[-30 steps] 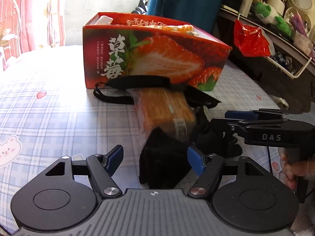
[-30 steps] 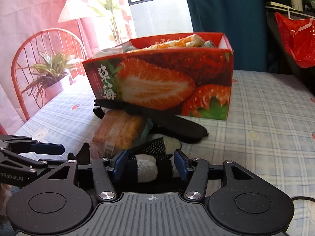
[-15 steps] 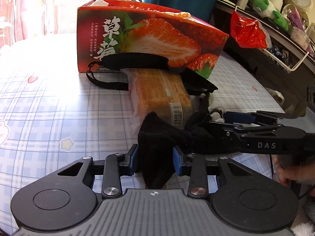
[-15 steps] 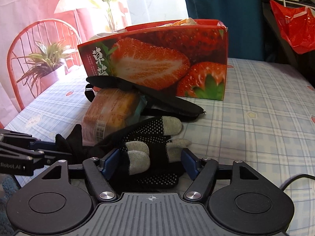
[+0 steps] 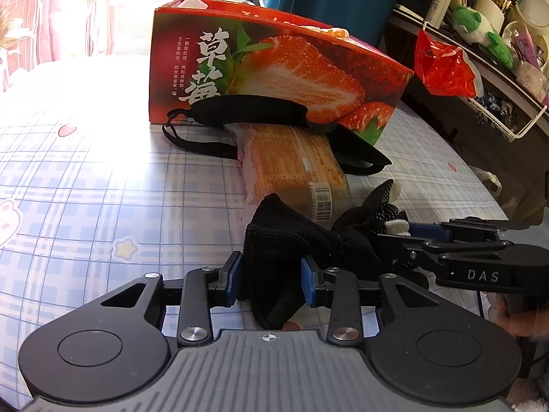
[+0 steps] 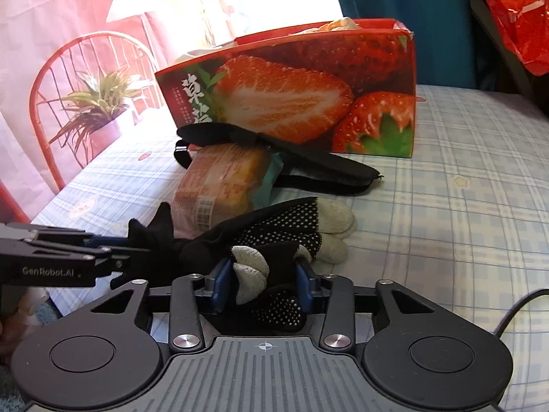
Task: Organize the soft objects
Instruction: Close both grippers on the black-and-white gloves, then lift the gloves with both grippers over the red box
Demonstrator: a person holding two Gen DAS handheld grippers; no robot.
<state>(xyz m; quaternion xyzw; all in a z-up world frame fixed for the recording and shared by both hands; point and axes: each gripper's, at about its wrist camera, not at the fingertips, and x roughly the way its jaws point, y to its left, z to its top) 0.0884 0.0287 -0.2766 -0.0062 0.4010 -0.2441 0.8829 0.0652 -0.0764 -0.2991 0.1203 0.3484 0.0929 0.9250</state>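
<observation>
strawberry box (image 6: pixel 291 96) open-topped, packets (image 6: pixel 338 24) heaped inside.

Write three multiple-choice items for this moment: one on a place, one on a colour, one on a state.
1. Where does the black eye mask lie?
A. Inside the box
B. Draped over the snack packet, against the strawberry box
C. On the chair

2. What colour are the glove fingertips?
A. Grey
B. Red
C. Green

3. What is between the left gripper pads?
A. Nothing
B. The snack packet
C. The glove's black knit cuff

Answers: 1 B, the mask lies across the packet's far end by the box front. 2 A, grey tips past the dotted black palm. 3 C, both blue pads pinch the cuff.
</observation>
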